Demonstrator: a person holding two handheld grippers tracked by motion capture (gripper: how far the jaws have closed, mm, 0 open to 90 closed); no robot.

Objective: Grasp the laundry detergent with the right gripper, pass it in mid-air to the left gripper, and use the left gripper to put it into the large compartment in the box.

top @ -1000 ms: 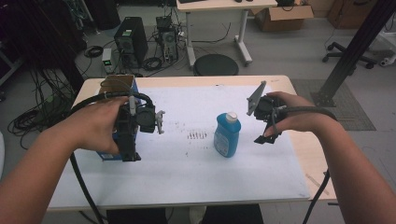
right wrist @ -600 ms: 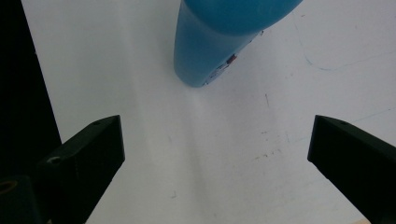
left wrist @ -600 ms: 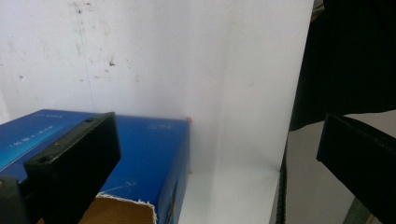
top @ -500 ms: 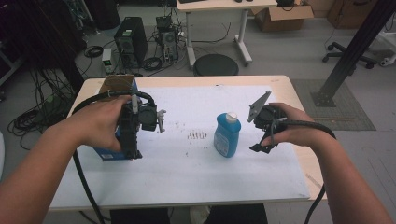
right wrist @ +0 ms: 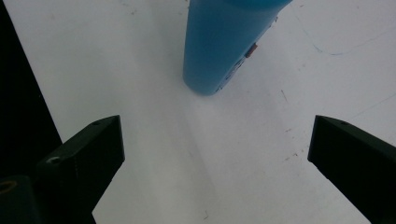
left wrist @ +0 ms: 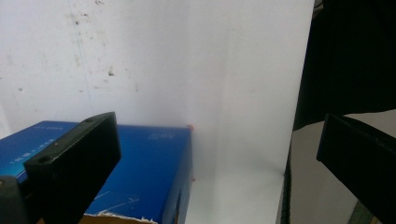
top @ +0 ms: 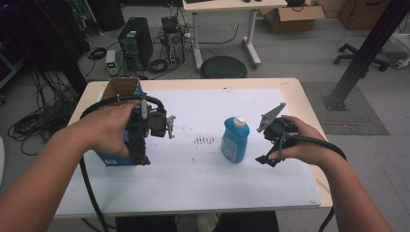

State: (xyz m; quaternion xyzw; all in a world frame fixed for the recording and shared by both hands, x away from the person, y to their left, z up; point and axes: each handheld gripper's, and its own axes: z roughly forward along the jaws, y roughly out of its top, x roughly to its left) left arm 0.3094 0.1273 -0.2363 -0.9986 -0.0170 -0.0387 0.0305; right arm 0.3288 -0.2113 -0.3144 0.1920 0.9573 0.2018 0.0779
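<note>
Blue bottle (top: pixel 235 140) upright mid-table (top: pixel 193 193), just ahead of spread right hand-held gripper (right wrist: pixel 215 158). Approach step, probably; next, advancing to straddle it, then closing. Left hand-held gripper (left wrist: pixel 219 158) spread over box (left wrist: pixel 149 172).

No readable text anywhere, blue box (left wrist: pixel 140 177) carried faint pale print along its top face, too blurred to read, blue bottle (right wrist: pixel 224 42) showed a small label patch near its base, possibly lettering, illegible
</note>
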